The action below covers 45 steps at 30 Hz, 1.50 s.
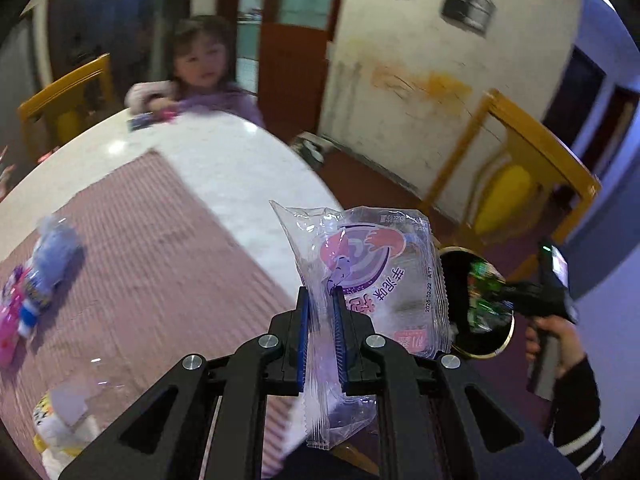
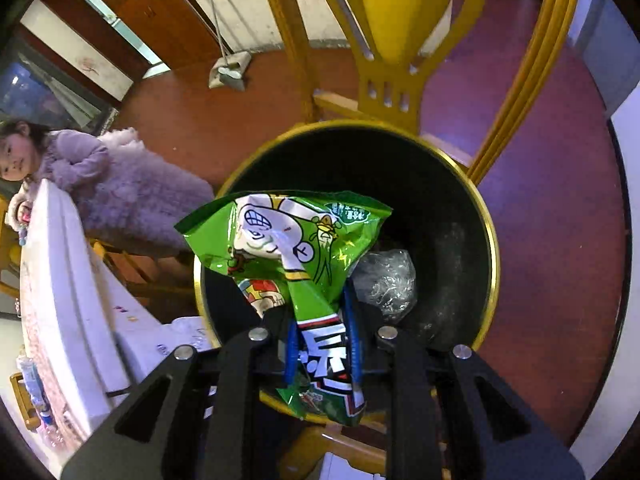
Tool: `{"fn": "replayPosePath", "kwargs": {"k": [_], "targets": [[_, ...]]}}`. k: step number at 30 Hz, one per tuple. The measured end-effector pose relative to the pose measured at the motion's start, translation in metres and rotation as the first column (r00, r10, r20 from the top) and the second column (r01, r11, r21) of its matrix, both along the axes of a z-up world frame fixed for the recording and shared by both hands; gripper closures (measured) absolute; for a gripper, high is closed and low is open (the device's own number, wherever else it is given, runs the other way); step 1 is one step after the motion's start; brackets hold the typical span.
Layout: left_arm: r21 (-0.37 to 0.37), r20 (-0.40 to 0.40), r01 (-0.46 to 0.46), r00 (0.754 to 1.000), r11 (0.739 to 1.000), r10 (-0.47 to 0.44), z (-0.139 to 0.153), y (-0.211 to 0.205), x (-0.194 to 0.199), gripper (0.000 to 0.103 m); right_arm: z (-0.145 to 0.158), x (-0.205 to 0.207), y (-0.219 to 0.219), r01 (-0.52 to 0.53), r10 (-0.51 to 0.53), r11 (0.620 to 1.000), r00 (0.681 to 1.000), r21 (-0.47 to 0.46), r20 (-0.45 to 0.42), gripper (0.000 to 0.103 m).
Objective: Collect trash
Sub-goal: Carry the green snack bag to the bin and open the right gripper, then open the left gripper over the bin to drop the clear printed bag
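Note:
My left gripper is shut on a clear plastic wrapper with a purple and red print, held just past the table's edge. To its right, a hand holds my right gripper over a black bin with a gold rim. In the right wrist view, my right gripper points down into the bin, shut on a green snack bag that hangs over the opening. Crumpled clear plastic lies inside the bin.
A white marble table carries a striped pink mat with blue and pink wrappers and a white-yellow wrapper. A person sits at its far side. A yellow chair stands behind the bin; a dustpan leans at the wall.

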<state>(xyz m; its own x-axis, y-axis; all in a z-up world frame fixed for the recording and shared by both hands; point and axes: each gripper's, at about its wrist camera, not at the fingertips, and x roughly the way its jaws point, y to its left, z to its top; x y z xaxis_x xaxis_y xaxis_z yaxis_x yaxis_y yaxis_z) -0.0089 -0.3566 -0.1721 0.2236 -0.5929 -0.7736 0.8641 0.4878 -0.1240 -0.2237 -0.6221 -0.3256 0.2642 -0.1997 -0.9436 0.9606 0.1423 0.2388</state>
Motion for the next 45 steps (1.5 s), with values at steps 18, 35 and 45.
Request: {"fn": "replayPosePath", "kwargs": {"k": [18, 35, 45], "targets": [[0.151, -0.075, 0.437, 0.900, 0.887, -0.430, -0.103, -0.196, -0.133, 0.093, 0.001, -0.116, -0.011, 0.275, -0.278, 0.958, 0.960, -0.081, -0.022, 0.016], [0.216, -0.122, 0.454, 0.891, 0.864, -0.437, -0.120, -0.199, -0.143, 0.006, 0.006, -0.106, -0.006, 0.238, -0.238, 0.969, 0.971, -0.062, 0.004, 0.016], [0.130, 0.097, 0.245, 0.961, 0.961, -0.258, -0.048, -0.048, -0.059, 0.006, 0.065, 0.022, 0.048, -0.093, 0.118, 0.981, 0.983, -0.170, 0.140, 0.016]]}}
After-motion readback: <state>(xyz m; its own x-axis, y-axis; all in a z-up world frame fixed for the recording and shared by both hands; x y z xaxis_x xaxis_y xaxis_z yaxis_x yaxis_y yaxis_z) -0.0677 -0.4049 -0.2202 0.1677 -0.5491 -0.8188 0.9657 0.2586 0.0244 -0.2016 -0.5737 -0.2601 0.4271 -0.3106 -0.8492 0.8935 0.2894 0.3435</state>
